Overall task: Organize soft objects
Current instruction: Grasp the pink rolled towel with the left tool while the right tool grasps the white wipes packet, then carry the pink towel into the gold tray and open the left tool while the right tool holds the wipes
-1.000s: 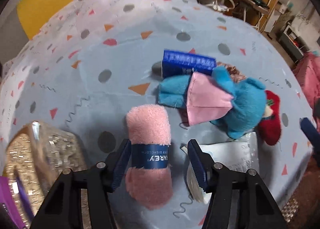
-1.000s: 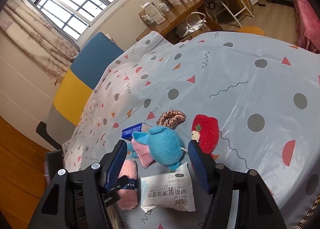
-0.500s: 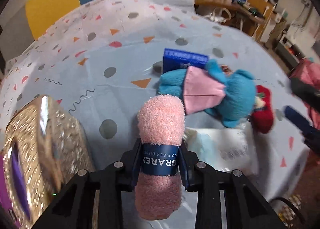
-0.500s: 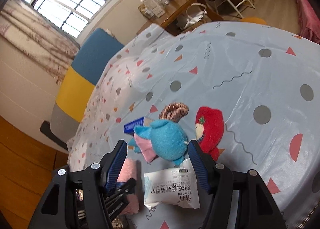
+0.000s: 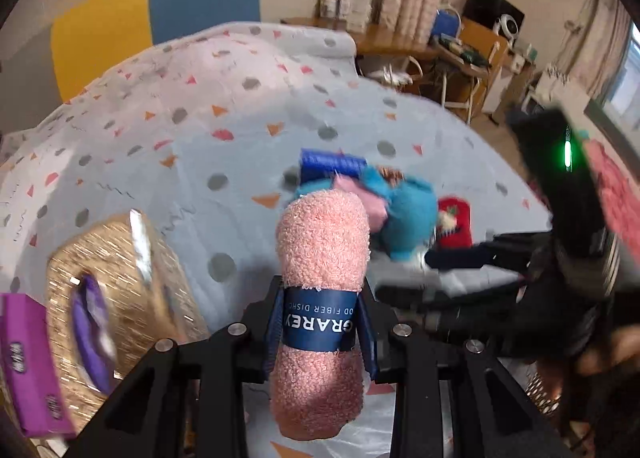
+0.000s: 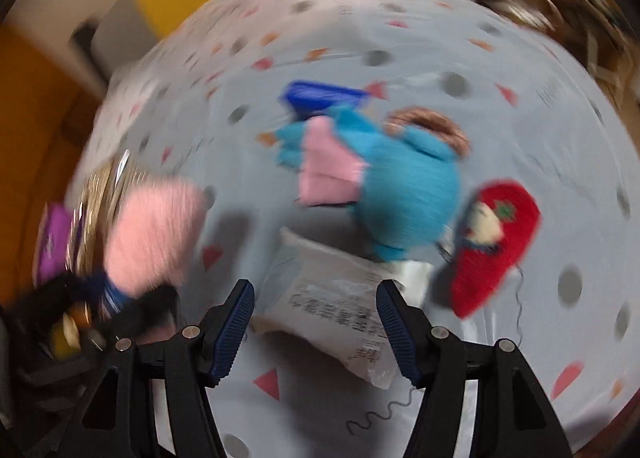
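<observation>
Left wrist view: the left gripper (image 5: 320, 332) pinches a rolled pink fleece dishcloth (image 5: 322, 290) by its navy paper band, fingers pressed into both sides, the roll raised clear of the patterned blue cloth-covered counter (image 5: 192, 146). A glittery gold basket (image 5: 116, 278) sits just to its left, likely the roll's destination. Right wrist view, blurred: the right gripper (image 6: 316, 328) hovers with fingers spread wide over a white plastic-wrapped packet (image 6: 340, 310), seemingly lining up a grasp. A blue plush toy (image 6: 400, 194) and a red knitted piece (image 6: 496, 246) lie beyond it on the counter
</observation>
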A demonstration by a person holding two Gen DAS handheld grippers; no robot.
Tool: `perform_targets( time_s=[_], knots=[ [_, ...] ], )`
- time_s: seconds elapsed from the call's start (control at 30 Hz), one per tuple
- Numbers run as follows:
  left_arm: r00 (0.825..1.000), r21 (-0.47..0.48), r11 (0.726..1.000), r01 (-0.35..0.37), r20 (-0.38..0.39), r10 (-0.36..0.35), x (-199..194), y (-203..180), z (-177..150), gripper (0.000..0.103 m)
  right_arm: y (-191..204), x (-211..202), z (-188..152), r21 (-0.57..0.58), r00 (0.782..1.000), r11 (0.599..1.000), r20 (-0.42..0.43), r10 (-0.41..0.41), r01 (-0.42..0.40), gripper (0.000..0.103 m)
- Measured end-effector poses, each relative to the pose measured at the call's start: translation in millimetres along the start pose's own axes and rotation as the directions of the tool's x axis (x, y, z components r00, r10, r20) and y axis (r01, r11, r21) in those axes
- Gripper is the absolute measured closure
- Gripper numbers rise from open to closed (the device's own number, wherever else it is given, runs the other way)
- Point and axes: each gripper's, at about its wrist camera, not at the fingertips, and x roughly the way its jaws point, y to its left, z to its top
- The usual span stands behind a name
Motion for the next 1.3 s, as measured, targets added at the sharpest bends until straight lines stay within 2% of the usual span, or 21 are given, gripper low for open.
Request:
perform_targets(
  time_s=[0.1,0.13,0.17,0.27,0.37,0.47,0.6,0.7,0.73,0.83,0.97,1.13,1.3],
  knots=[
    [0.999,-0.035,0.999,0.001,0.046,0.0,-20,17,10,0.07,24,-3,1,-0.211,0.999,0.976,0.015,-0.044,0.046,0.027],
    [0.998,-0.045,0.999,0.001,0.059,0.002,-26,23,12,0.07,31,-4,-1,-0.287,0.998,0.956,0.024,-0.059,0.064,0.021],
    [0.997,-0.066,0.998,0.003,0.073,0.002,-34,31,15,0.07,39,-4,-6,-0.378,0.997,0.922,0.019,-0.077,0.079,0.02],
    [0.995,-0.099,0.995,0.002,0.1,0.008,-47,48,20,0.07,49,4,-13,-0.505,0.992,0.857,-0.017,-0.126,0.1,0.02],
    [0.992,-0.141,0.99,0.007,0.128,0.011,-62,66,26,0.07,53,23,-16,-0.568,0.977,0.808,-0.034,-0.208,0.153,0.02],
    [0.986,-0.189,0.982,0.014,0.168,0.018,-83,87,28,0.07,52,42,-12,-0.584,0.968,0.795,-0.056,-0.243,0.166,0.02],
    [0.974,-0.244,0.97,-0.005,0.22,0.06,-116,119,22,0.069,49,62,-5,-0.571,0.96,0.797,-0.05,-0.276,0.199,0.02],
    [0.961,-0.301,0.953,-0.028,0.254,0.108,-140,149,8,0.069,41,69,-2,-0.513,0.968,0.841,-0.068,-0.241,0.173,0.023],
    [0.957,-0.32,0.947,-0.039,0.261,0.128,-147,159,2,0.069,37,68,-1,-0.48,0.972,0.862,-0.07,-0.223,0.163,0.028],
    [0.947,-0.384,0.921,-0.068,0.266,0.181,-163,188,-23,0.069,29,68,1,-0.424,0.977,0.892,-0.071,-0.203,0.154,0.029],
    [0.936,-0.478,0.872,-0.108,0.245,0.251,-180,227,-70,0.069,17,67,5,-0.389,0.979,0.908,-0.064,-0.194,0.155,0.028],
    [0.927,-0.598,0.781,-0.179,0.165,0.338,-188,276,-135,0.069,12,65,-2,-0.391,0.979,0.901,0.0,-0.205,0.188,0.028],
    [0.922,-0.689,0.681,-0.248,0.047,0.384,-176,320,-195,0.069,20,59,-13,-0.391,0.975,0.896,0.017,-0.22,0.209,0.03]
  ],
)
